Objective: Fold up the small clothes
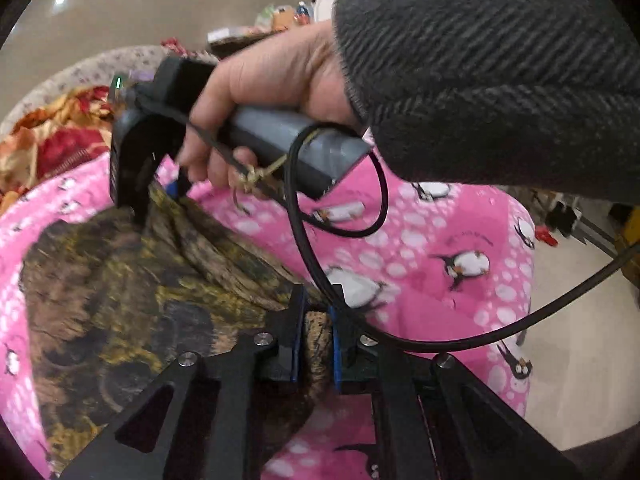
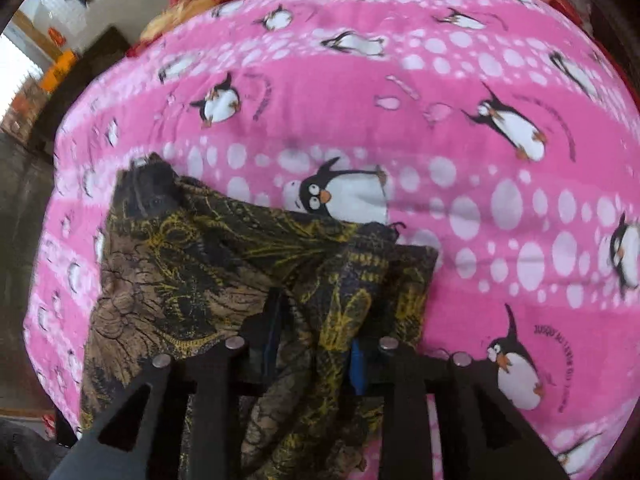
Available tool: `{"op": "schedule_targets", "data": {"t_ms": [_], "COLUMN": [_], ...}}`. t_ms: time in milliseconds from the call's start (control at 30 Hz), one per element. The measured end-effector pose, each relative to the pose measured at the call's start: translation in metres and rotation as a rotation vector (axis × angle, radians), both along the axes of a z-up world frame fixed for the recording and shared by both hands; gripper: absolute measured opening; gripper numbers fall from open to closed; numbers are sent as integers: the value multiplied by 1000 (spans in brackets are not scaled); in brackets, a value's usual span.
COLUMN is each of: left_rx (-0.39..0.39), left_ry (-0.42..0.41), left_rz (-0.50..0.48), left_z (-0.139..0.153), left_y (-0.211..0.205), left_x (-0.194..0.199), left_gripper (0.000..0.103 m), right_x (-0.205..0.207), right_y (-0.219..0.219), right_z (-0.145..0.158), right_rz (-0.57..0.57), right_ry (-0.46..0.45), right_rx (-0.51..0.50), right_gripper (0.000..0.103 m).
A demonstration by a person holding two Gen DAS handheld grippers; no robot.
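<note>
The dark brown cloth with yellow pattern (image 2: pixel 192 264) lies partly crumpled on a pink blanket with penguins (image 2: pixel 460 128), toward its near left part in the right wrist view. The left hand-held gripper (image 1: pixel 316 340) is closed narrow on a bunched edge of this cloth (image 1: pixel 120 300); the fabric passes between its blue pads (image 1: pixel 298 336). The right hand-held gripper (image 2: pixel 312 340) also pinches a thick fold of the cloth between its fingers. In the left wrist view, the right hand (image 1: pixel 264 92), in a grey sleeve (image 1: pixel 500 80), holds the handle of its tool above the blanket (image 1: pixel 460 232). A red and orange fabric (image 1: pixel 52 140) lies beyond the blanket.
</note>
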State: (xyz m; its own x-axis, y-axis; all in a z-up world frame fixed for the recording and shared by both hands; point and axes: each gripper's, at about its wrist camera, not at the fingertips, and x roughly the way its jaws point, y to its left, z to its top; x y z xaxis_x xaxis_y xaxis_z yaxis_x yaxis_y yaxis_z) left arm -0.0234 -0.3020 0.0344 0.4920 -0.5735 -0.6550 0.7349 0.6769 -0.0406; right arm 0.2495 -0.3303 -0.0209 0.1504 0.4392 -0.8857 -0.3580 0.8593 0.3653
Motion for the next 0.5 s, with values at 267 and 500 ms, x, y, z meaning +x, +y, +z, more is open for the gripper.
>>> {"op": "schedule_targets", "data": {"t_ms": [267,500], "left_rx": [-117,-115], "left_ry": [108,133], "left_rz": [82,460], "left_z": [35,17], "left_y": [77,170], "left_x": [-27,-12], "left_gripper": [3,6], "right_x": [-66,-195], "right_y": [-38,0], "right_z": [58,81], "right_rz": [-47,279], "right_ry": [-209,-405], "right_rx": [13,136], "right_gripper": [42,61]}}
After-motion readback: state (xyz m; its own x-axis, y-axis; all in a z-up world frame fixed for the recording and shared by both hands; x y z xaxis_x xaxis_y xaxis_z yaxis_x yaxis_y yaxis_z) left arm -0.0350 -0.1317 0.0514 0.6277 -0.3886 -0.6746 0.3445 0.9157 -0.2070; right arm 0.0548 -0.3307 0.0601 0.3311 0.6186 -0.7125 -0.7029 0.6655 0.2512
